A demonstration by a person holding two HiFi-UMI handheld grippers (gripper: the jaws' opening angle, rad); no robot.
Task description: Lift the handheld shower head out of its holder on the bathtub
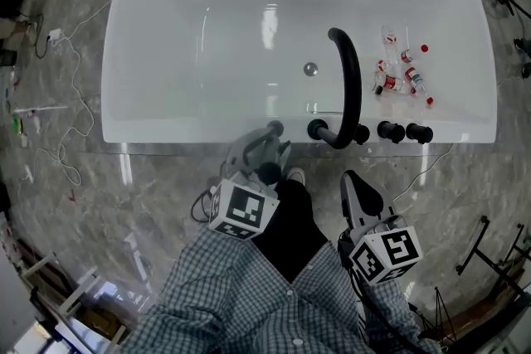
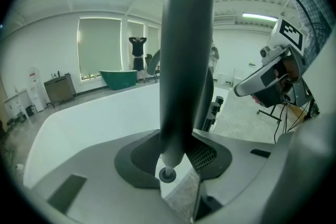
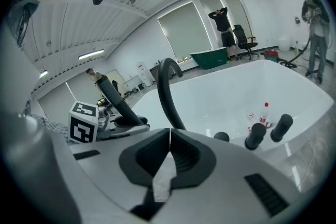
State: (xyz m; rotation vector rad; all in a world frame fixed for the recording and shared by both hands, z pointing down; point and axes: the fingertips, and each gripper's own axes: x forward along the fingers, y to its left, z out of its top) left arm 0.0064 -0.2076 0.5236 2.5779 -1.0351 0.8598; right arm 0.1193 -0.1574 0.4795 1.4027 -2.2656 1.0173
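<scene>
The handheld shower head (image 2: 186, 60) is a long dark handle standing upright between the jaws of my left gripper (image 2: 176, 149), which is shut on its lower part. Its narrow lower tip meets a small dark ring (image 2: 167, 174). In the head view the left gripper (image 1: 267, 152) sits at the near rim of the white bathtub (image 1: 166, 120), just in front of the silver holder (image 1: 274, 127). The right gripper view shows the shower head (image 3: 113, 96) leaning up out of the left gripper (image 3: 123, 123). My right gripper (image 1: 350, 178) hangs beside the tub, shut and empty (image 3: 169, 144).
A black arched spout (image 1: 348, 87) and two black knobs (image 1: 388, 130) (image 1: 419, 133) stand on the near rim, right of the holder. Several small bottles (image 1: 402, 79) lie inside the tub near the drain (image 1: 310, 69). Cables (image 1: 66, 153) trail over the marble floor at left.
</scene>
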